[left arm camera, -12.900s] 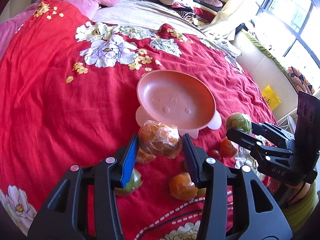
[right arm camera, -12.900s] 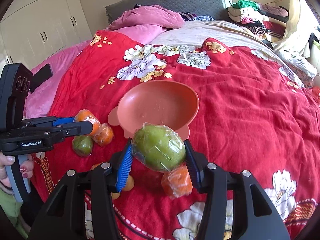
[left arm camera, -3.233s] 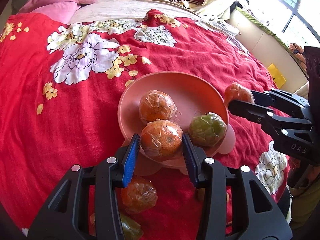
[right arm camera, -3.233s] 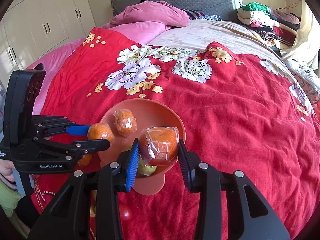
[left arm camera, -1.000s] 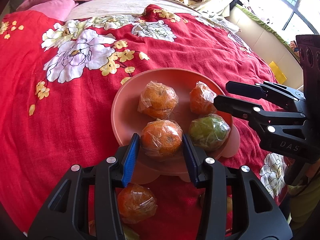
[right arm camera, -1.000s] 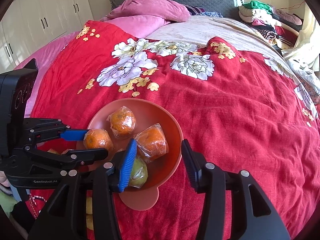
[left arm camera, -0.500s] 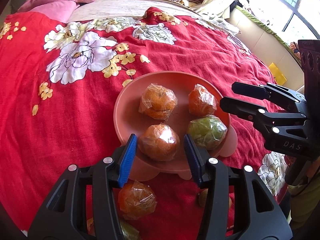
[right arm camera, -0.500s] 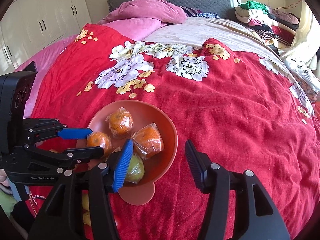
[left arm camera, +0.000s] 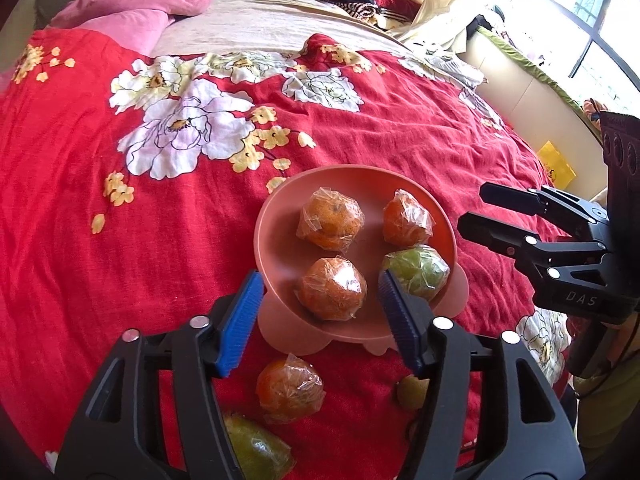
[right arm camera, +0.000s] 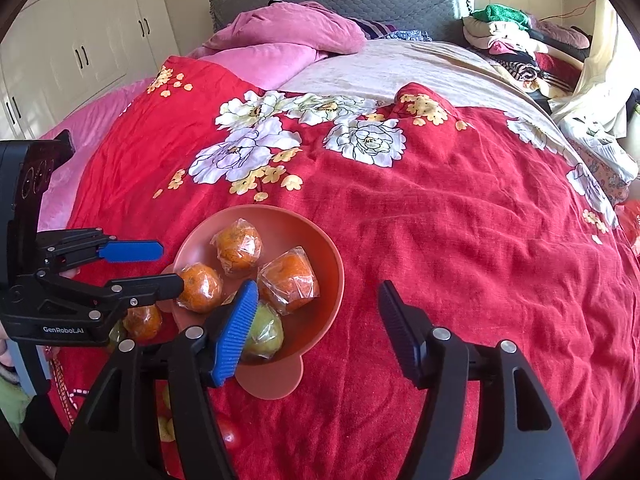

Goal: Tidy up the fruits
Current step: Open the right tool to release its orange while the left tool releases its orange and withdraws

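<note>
1. since a second ago both tools have let go: the left gripper (left arm camera: pixel 320 322) has just been opening its jaws off the nearest wrapped orange (left arm camera: pixel 331 288), which now sits loose in the pink bowl (left arm camera: pixel 276 216), and the right gripper (right arm camera: pixel 314 330) has likewise been opening.
2. left wrist view: four wrapped fruits lie in the bowl, three orange and one green fruit (left arm camera: pixel 416 270), the green partly behind the right-hand blue pad. the jaws stand about half open, angled down over the bowl's near rim, with the near orange in line between the pads but touched by neither.
3. on the red floral bedspread (left arm camera: pixel 100 240) below the bowl lies another wrapped orange (left arm camera: pixel 290 388); a green wrapped fruit (left arm camera: pixel 256 446) is cut off by the gripper frame, and a small yellowish one (left arm camera: pixel 410 392) is mostly hidden, perhaps a lime. the right gripper shows at the right edge, empty.
4. right wrist view: the jaws are half open and empty, pointing down at bare bedspread just right of the bowl (right arm camera: pixel 336 264). its blue pad covers part of the green fruit (right arm camera: pixel 262 332).
5. the left gripper (right arm camera: pixel 160 266) reaches in from the left, its lower finger overlapping an orange (right arm camera: pixel 200 288). fruit beneath that tool is largely hidden, and small red and yellow pieces at the bottom left are too obscured to name.
</note>
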Demonstrator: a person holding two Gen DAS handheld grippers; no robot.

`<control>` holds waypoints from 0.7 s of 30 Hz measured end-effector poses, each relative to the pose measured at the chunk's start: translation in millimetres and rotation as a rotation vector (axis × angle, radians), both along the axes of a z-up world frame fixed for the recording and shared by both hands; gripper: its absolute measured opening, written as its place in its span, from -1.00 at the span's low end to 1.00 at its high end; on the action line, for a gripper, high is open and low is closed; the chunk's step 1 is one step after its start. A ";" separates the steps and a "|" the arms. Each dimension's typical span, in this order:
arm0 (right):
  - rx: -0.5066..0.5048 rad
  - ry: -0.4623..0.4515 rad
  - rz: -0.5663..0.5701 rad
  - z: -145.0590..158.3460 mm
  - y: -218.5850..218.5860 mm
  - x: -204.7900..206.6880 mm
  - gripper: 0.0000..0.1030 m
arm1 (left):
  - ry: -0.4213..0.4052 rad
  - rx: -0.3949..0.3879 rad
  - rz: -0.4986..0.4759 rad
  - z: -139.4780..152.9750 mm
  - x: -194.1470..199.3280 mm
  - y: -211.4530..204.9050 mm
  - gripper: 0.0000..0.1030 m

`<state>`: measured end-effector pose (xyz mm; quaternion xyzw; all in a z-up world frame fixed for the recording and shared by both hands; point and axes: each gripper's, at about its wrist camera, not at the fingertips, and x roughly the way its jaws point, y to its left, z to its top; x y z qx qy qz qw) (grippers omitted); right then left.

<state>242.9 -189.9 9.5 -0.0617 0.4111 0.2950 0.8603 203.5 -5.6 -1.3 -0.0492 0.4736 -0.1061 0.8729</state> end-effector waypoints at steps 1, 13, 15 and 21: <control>0.000 -0.003 -0.001 1.0 -0.6 -0.6 0.26 | -0.004 0.000 0.004 2.0 -1.1 0.6 0.13; 0.015 -0.025 -0.014 11.9 -5.4 -9.5 0.47 | -0.051 -0.010 0.046 21.3 -12.8 8.3 0.55; 0.017 -0.029 -0.017 13.5 -6.1 -10.8 0.52 | -0.059 -0.010 0.054 23.9 -14.4 10.0 0.61; 0.020 -0.040 -0.018 17.9 -7.3 -16.1 0.61 | -0.080 -0.009 0.078 33.0 -20.3 16.2 0.76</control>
